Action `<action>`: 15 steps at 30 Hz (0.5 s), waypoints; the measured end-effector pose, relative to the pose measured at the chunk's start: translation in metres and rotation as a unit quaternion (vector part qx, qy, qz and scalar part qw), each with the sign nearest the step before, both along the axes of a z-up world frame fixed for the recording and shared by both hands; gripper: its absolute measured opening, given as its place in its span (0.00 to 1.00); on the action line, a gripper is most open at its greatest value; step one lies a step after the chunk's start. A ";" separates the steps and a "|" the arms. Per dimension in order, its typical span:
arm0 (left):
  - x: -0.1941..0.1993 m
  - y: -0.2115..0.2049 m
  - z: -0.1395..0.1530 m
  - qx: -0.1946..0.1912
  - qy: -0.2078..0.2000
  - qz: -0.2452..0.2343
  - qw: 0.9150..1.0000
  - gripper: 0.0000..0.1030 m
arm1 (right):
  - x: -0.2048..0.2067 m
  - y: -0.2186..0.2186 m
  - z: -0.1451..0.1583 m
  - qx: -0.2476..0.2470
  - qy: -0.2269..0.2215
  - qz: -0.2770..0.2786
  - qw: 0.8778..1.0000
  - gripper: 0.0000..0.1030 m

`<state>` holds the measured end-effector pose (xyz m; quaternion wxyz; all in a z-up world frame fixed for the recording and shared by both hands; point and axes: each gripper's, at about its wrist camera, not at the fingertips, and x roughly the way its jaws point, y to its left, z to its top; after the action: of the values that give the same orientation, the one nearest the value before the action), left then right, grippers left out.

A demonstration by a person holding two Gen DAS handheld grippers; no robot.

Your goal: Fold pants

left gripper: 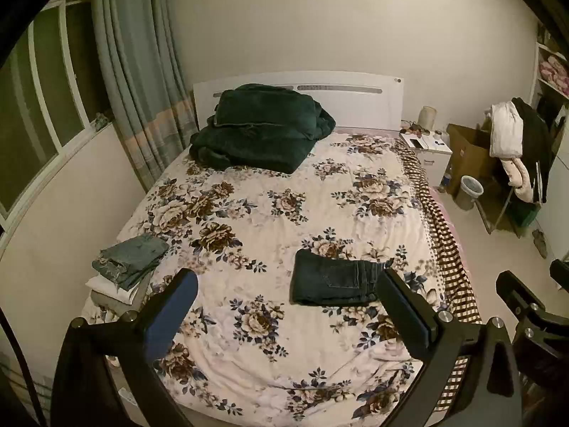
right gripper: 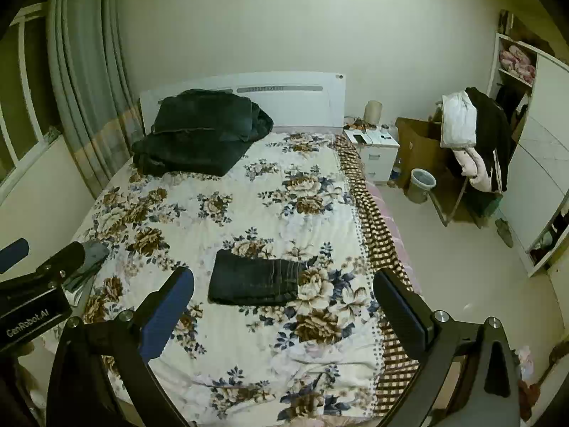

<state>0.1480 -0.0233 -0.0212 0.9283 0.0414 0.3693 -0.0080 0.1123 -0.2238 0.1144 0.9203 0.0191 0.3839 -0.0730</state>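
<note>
Both spread wide, gripping nothing — left gripper (left gripper: 288,284), right gripper (right gripper: 284,284) — above folded dark denim pants (left gripper: 332,283), a neat rectangle on crumpled floral bedspread (left gripper: 249,220).

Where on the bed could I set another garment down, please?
Free: the bedspread between the green blanket and the folded jeans, and the near end before both open grippers. Crowded: the left edge, with the clothes stack.

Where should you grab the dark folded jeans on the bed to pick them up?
Probably at the near edge of the jeans, coming from the foot of the bed. They lie flat, folded into a thick block, waistband to the right. Both the left gripper and right gripper are open above the bed, so each could pinch a near corner.
</note>
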 end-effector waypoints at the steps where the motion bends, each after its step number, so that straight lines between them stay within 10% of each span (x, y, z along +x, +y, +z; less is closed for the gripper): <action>1: 0.000 0.000 0.000 0.000 0.001 0.000 1.000 1.00 | -0.001 -0.001 -0.001 0.000 0.001 -0.001 1.000 1.00; 15: -0.001 -0.006 -0.006 0.002 0.018 -0.004 1.000 1.00 | -0.005 -0.007 -0.010 0.007 0.013 -0.005 1.000 1.00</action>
<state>0.1473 -0.0294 -0.0268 0.9214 0.0449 0.3858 -0.0113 0.1077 -0.2304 0.1040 0.9149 0.0263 0.3958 -0.0756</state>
